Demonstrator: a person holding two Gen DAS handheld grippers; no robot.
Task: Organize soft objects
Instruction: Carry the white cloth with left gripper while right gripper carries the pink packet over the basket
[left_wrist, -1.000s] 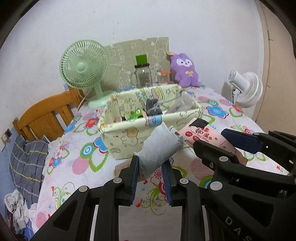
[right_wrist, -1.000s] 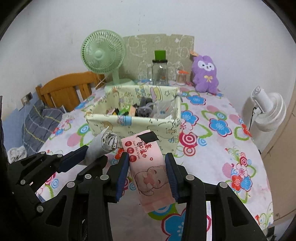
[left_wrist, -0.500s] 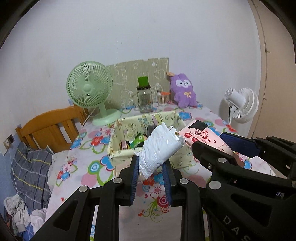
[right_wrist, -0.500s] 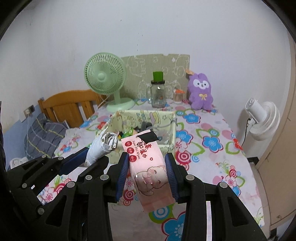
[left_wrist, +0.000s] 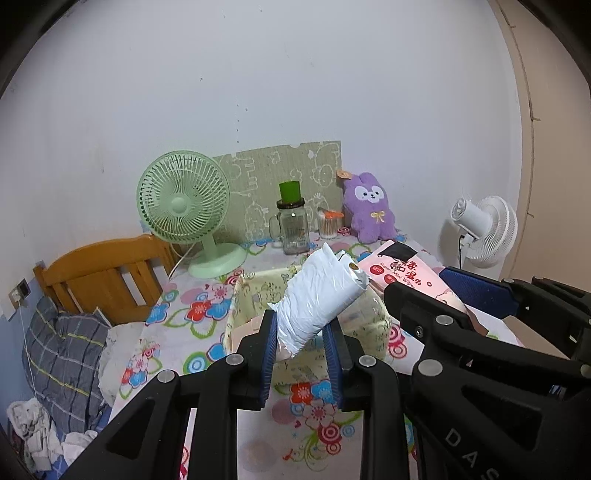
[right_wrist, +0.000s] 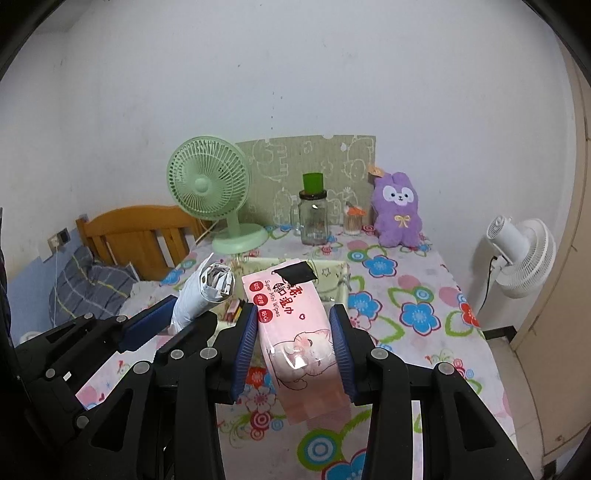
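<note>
Left gripper (left_wrist: 301, 347) fingers clamped on white plastic bag roll (left_wrist: 320, 300); right gripper (right_wrist: 293, 341) fingers clamped on pink wipes pack (right_wrist: 295, 325). Both items held in the air just in front of and above the fabric storage box (left_wrist: 251, 295). Risk: slick plastic roll could slide out, it's gripped low near one end; wipes pack sags, could catch the box rim on lowering. Worktop (right_wrist: 406, 295) has floral cloth; green fan (right_wrist: 208, 184), glass jar (right_wrist: 313, 218), purple plush (right_wrist: 398, 212) behind box by white wall.
</note>
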